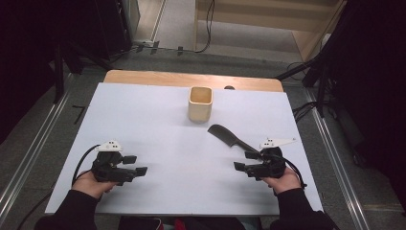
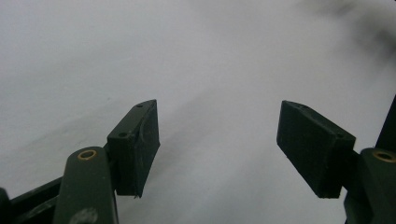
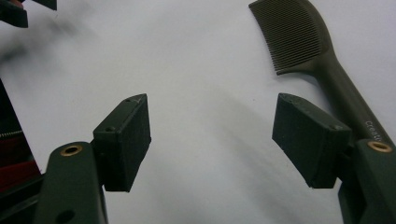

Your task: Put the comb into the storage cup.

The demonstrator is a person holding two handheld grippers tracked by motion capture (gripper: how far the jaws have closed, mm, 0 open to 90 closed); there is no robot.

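lying flat on the white table cover [image 1: 158,124], the dark comb [image 1: 229,136] rests toward the right side, its toothed head pointing up-left toward the wooden cup [image 1: 200,103] and its handle running down-right to the right gripper [image 1: 246,161]. that gripper sits low over the table in the person's right hand, its jaws spread wide with nothing between them; in the right gripper view the comb [image 3: 299,39] lies just outside the right-hand jaw, handle passing behind it, teeth facing the bare gap. whether the jaw touches the handle cannot be told. the left gripper [image 1: 135,165] rests near the table's front left, well apart from the comb, and the left gripper view shows its jaws wide apart over plain white surface, holding nothing. the cup stands upright near the table's far edge, just beyond the comb's head.
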